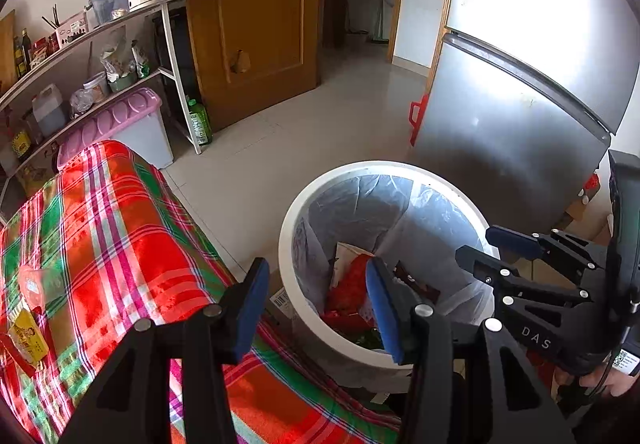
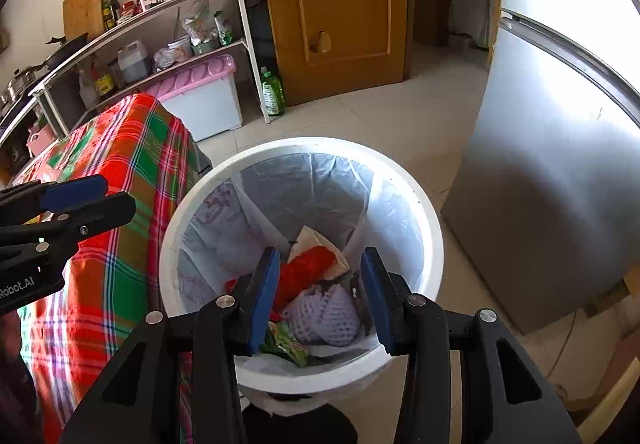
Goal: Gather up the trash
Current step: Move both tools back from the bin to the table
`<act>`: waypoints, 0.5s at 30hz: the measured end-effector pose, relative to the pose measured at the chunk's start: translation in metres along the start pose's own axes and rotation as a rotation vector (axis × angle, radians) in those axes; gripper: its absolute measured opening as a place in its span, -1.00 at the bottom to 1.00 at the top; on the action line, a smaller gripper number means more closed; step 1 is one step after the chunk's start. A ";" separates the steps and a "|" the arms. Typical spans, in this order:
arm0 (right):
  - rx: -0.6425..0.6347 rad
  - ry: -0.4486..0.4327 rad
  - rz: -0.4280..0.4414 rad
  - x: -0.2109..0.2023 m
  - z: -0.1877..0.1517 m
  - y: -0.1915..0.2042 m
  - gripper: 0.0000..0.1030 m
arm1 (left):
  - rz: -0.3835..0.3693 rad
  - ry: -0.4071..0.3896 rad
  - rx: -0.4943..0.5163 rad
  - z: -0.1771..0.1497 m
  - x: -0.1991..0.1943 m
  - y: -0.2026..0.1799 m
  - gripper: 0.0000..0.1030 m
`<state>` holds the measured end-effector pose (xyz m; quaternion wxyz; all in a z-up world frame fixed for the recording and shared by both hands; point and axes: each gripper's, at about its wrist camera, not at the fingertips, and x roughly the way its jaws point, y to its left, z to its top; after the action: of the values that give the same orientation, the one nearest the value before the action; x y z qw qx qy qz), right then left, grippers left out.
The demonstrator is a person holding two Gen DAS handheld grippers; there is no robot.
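Hovering over the white trash bin [image 2: 424, 228] at the centre of the right wrist frame, the right gripper [image 2: 320, 296] had its jaws spread with nothing between them. Inside the lined bin lay a red wrapper [image 2: 308, 268], a white foam net [image 2: 328, 316] and a green packet [image 2: 286, 344]. The left gripper [image 1: 316, 308], lower centre of its own frame, was likewise spread and empty, above the bin's near rim beside the plaid cloth [image 1: 120, 244]. A yellow packet [image 1: 26, 340] lay on the cloth at lower left.

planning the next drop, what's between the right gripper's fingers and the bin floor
In the right wrist view the open right gripper hangs over the bin; below lie only a red wrapper and white foam net.
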<state>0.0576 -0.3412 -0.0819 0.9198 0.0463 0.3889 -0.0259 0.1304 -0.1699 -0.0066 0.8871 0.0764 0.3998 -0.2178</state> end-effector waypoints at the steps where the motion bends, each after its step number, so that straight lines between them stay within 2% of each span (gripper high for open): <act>1: -0.002 -0.004 0.003 -0.002 0.001 0.003 -0.16 | 0.006 -0.006 -0.005 -0.001 -0.003 0.003 0.02; 15: -0.057 -0.067 0.074 -0.029 0.012 0.058 -0.12 | 0.058 -0.080 -0.078 -0.017 -0.051 0.048 0.06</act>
<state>0.0509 -0.2844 -0.0485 0.9336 0.0336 0.3563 0.0177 0.1105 -0.1051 0.0175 0.9106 0.0446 0.3699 -0.1789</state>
